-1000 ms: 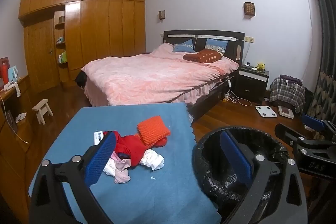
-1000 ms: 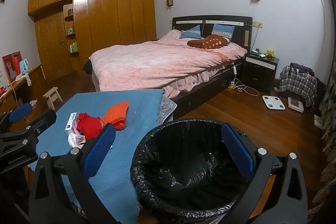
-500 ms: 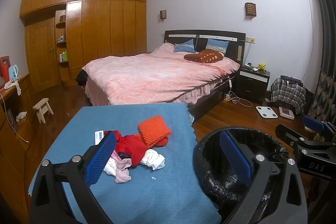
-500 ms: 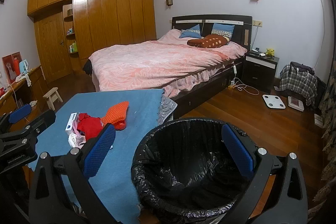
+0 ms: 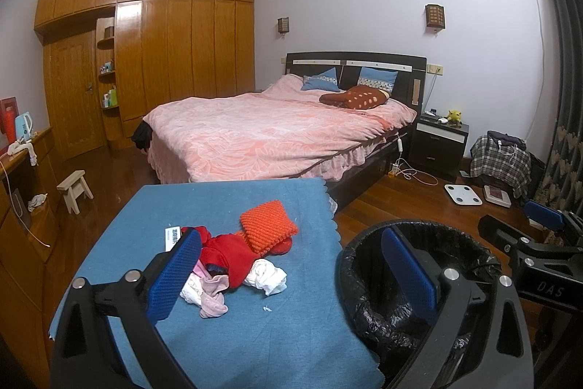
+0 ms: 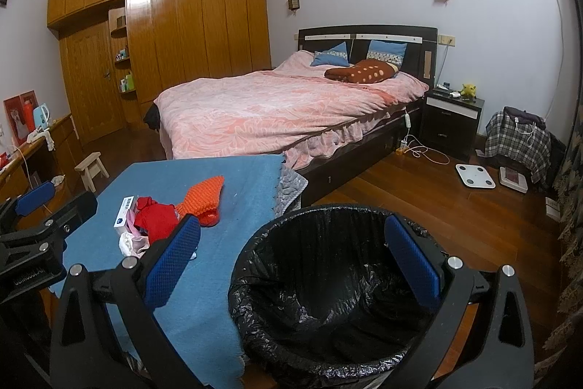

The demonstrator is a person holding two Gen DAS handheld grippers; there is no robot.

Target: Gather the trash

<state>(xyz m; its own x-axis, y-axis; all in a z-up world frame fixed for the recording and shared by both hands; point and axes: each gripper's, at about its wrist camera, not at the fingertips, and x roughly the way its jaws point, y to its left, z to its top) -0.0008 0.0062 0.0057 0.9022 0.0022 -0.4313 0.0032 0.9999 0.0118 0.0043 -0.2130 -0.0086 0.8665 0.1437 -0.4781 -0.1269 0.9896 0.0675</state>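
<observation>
A pile of trash lies on the blue-covered table (image 5: pixel 226 334): an orange knitted piece (image 5: pixel 267 230), a red cloth (image 5: pixel 226 257), crumpled white tissue (image 5: pixel 267 277), a pink rag (image 5: pixel 213 303) and a small white box (image 5: pixel 172 237). The pile also shows in the right wrist view (image 6: pixel 156 219). A bin with a black liner (image 6: pixel 328 294) stands at the table's right edge. My left gripper (image 5: pixel 291 274) is open above the table's near part, just short of the pile. My right gripper (image 6: pixel 291 261) is open over the bin's near rim. Both are empty.
A bed with a pink cover (image 5: pixel 269 133) stands behind the table. A small wooden stool (image 5: pixel 74 188) and a wooden counter (image 5: pixel 22 177) are at left. A nightstand (image 5: pixel 439 143), a white scale (image 5: pixel 462 194) and a plaid bag (image 5: pixel 501 161) are at right on the wooden floor.
Both views have shifted very slightly. The grippers stay open and the pile and bin have not moved.
</observation>
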